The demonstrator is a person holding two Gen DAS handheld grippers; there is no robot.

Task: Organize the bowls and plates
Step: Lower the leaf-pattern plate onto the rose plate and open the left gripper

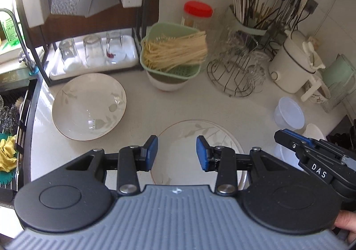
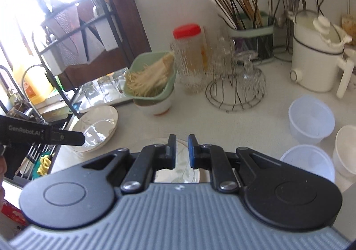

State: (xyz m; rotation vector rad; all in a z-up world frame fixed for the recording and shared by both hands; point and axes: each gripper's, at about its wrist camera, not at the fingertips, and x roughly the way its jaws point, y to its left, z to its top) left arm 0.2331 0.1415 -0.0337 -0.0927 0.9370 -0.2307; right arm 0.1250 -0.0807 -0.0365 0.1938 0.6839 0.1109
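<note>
A leaf-patterned deep plate lies on the white counter at the left, also in the right wrist view. A second leaf-patterned plate lies under my left gripper, which is open and empty just above it. My right gripper hovers over the same plate, its jaws nearly closed with a narrow gap and nothing between them. It shows at the right in the left wrist view. Two translucent plastic bowls and a white bowl stand at the right.
A green strainer of noodles sits on a white bowl at the back. A wire rack with glasses, a red-lidded jar, a chopstick holder and a white kettle line the wall. A dish rack with upturned glasses and the sink are at the left.
</note>
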